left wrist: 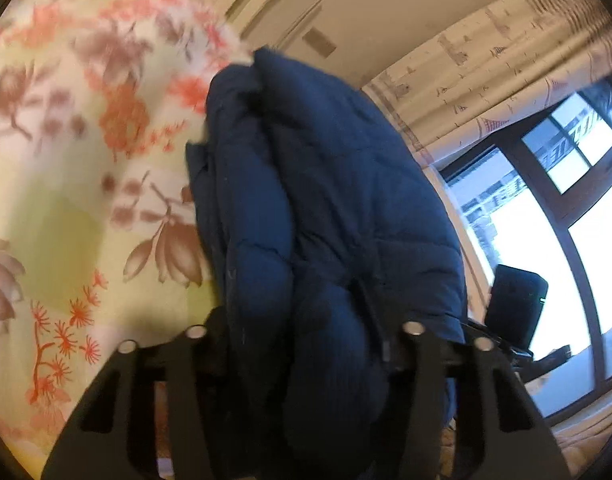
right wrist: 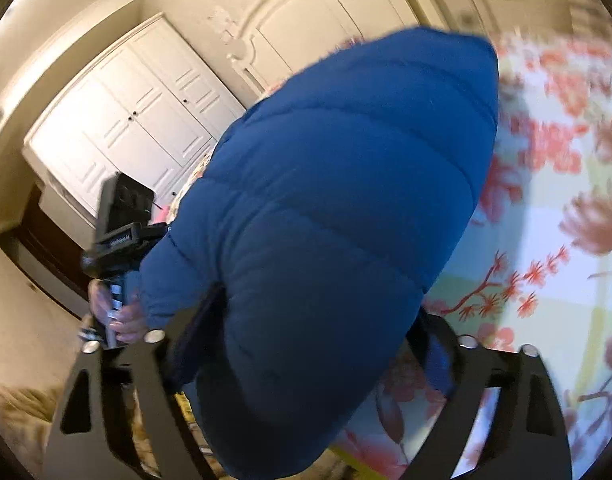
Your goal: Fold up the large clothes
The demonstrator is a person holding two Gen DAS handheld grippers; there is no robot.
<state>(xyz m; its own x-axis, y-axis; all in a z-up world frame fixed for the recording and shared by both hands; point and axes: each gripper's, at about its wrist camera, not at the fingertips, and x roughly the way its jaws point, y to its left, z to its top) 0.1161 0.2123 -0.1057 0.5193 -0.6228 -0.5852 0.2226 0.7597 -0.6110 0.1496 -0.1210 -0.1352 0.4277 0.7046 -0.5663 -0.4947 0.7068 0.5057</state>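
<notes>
Left wrist view: left gripper [left wrist: 306, 344] clamped on bunched blue puffer jacket [left wrist: 325, 200] above floral bedspread [left wrist: 66, 200]. Right wrist view: right gripper [right wrist: 306, 344] straddling same jacket's bulk, grip uncertain. Folding looks partway; flattening left.

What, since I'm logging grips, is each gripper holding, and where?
The blue puffer jacket: left gripper and right gripper each clamp a thick quilted bunch; which part cannot be told.
</notes>
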